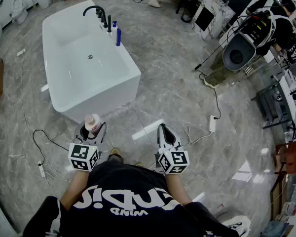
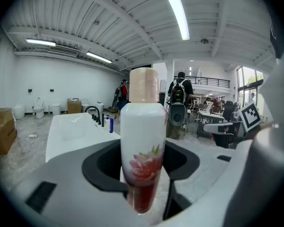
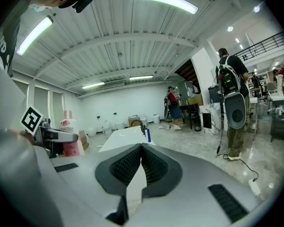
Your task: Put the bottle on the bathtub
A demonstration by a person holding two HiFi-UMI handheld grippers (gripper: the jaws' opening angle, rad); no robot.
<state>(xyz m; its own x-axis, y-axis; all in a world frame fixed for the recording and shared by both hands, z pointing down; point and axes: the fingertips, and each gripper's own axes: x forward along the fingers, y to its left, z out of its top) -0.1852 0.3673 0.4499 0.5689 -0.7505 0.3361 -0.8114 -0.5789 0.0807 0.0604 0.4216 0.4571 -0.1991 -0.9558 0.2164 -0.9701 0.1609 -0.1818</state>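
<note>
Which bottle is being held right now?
The white bottle with the pink flower, in the left gripper; the blue bottle stands on the bathtub rim.

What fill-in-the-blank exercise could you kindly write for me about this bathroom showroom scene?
1. The left gripper holds a bottle printed with a red ____.
2. The right gripper is empty, its jaws fully ____.
3. The faucet on the white bathtub is ____ in colour.

Missing words: flower; shut; black.

One bathtub point(image 1: 104, 100), one flowered bottle point(image 1: 92, 122), one faucet point(image 1: 94, 7), two tongs: left tongs point(image 1: 91, 128), right tongs point(image 1: 163, 129).
</note>
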